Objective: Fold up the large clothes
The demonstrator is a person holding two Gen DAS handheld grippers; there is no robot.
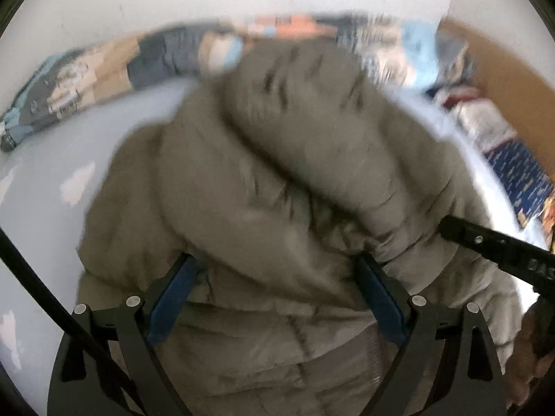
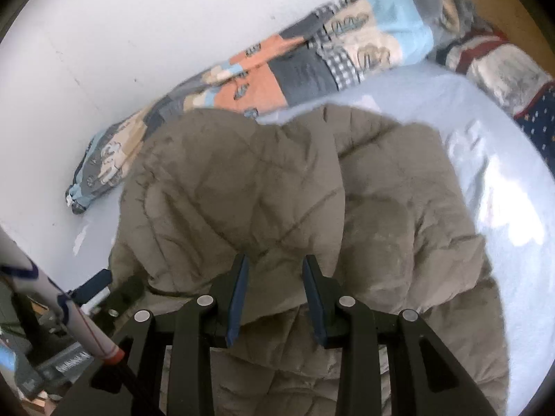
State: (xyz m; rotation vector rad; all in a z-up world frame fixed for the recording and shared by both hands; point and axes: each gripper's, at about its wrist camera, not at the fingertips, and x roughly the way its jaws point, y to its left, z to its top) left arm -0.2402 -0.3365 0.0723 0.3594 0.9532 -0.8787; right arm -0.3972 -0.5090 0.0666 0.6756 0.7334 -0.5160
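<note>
A large olive-grey quilted puffer jacket (image 1: 263, 180) lies bunched on a pale blue bed sheet (image 1: 52, 159). My left gripper (image 1: 277, 263) is open wide, its blue-padded fingers (image 1: 173, 294) pressed against the jacket's folds, gripping nothing. The right gripper's black body (image 1: 499, 246) reaches into the jacket at the right of the left wrist view. In the right wrist view the jacket (image 2: 277, 187) fills the middle. My right gripper (image 2: 275, 263) is narrowly open over a folded edge of the jacket, its pads (image 2: 239, 294) a little apart with fabric below them.
A patchwork quilt (image 2: 312, 59) is rolled along the white wall (image 2: 121, 34). Patterned pillows (image 2: 503, 72) lie at the right by a brown headboard (image 1: 513, 83). Bed sheet (image 2: 503, 173) shows to the right. Clutter and a white pole (image 2: 52, 298) stand at the left edge.
</note>
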